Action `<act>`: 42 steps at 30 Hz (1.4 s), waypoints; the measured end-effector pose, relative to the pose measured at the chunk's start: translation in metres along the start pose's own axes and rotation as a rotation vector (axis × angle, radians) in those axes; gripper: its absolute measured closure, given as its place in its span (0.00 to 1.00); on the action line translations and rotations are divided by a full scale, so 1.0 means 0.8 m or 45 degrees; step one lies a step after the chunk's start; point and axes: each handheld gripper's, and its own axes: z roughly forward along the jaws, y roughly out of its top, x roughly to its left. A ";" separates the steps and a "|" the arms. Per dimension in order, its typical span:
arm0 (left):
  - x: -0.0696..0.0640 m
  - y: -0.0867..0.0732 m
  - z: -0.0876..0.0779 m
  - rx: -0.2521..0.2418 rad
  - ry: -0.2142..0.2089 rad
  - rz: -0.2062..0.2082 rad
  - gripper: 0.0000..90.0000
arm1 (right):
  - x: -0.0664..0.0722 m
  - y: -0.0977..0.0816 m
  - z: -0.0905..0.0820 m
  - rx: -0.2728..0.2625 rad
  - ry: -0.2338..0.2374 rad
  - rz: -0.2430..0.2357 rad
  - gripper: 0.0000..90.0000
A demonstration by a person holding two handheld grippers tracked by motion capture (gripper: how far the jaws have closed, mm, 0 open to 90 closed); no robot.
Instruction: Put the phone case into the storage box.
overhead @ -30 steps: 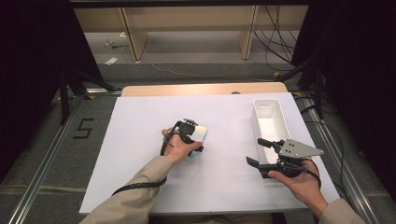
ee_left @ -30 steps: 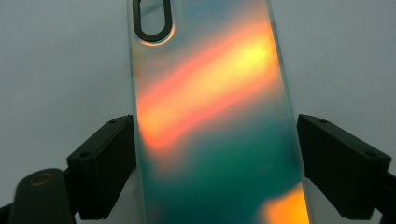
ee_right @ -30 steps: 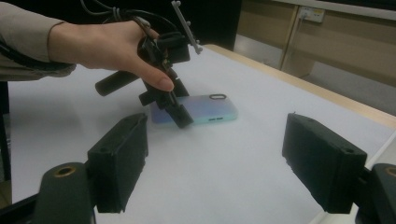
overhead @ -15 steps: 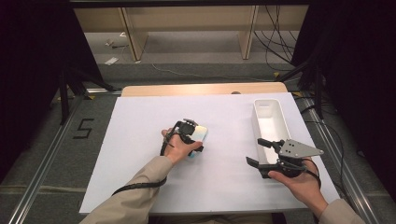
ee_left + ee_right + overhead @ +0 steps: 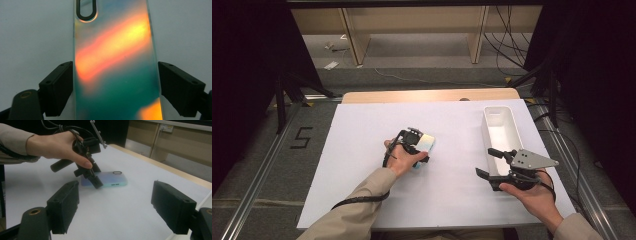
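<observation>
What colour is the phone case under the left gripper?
The phone case is iridescent: teal-green with orange-yellow sheen, clearest in the left gripper view.

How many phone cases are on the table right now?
1. The iridescent phone case lies flat on the white table, near its middle, between the jaws of the left gripper. The white bin at right looks empty, though its near end is hidden.

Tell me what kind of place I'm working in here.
Likely a lab recording station: a white-covered table inside a metal rail frame, dark curtains at the sides, loose cables on the floor behind.
</observation>
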 end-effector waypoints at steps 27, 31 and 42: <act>-0.003 0.000 -0.015 -0.109 -0.070 0.029 0.19 | -0.001 0.001 -0.001 -0.012 -0.016 0.003 0.26; -0.004 0.000 -0.022 -0.168 -0.080 0.046 0.19 | -0.001 0.001 -0.001 -0.010 -0.020 0.005 0.26; -0.001 -0.005 -0.040 -0.306 -0.110 0.081 0.19 | -0.001 0.004 -0.002 -0.039 -0.054 0.024 0.24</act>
